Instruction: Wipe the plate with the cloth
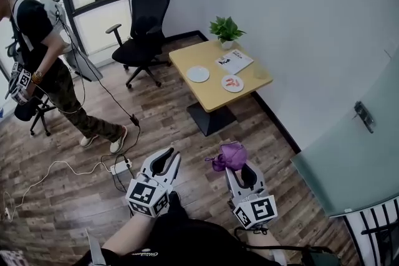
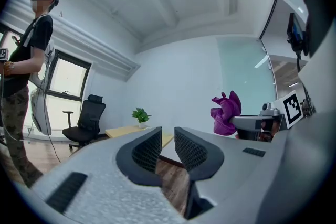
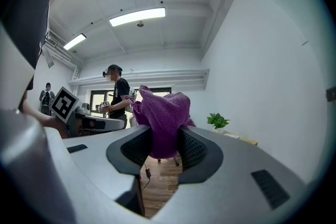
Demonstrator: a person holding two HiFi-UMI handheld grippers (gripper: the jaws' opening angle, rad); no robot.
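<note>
Left gripper, head view: left gripper (image 1: 167, 157) sits low in frame over the wood floor (image 1: 187, 131), with its jaws a narrow gap apart.
Right gripper, head view: right gripper (image 1: 239, 166) is alongside, with the purple cloth (image 1: 230, 156) bunched at its tips.
Table, head view: table (image 1: 212, 95) is well apart from both grippers. The plain plate (image 1: 198, 74) lies near its left edge. The plate with red marks (image 1: 232, 83) is just beside it, toward the near corner.
Floor, head view: power strip (image 1: 120, 166) and its cables lie just left of the grippers.
Left gripper view: jaws slightly parted, nothing between them.
Right gripper view: jaws are clamped on the cloth, and most of it stands loose above them.
Stage (judgement): approach only; no plate touched yet.
Risk, footing: the cables could snag a foot on the way to the table.
Risk, wiping: an unheld plate could slide toward the table edge under the cloth.
Risk, target: with two plates present, the wrong one may get wiped.
</note>
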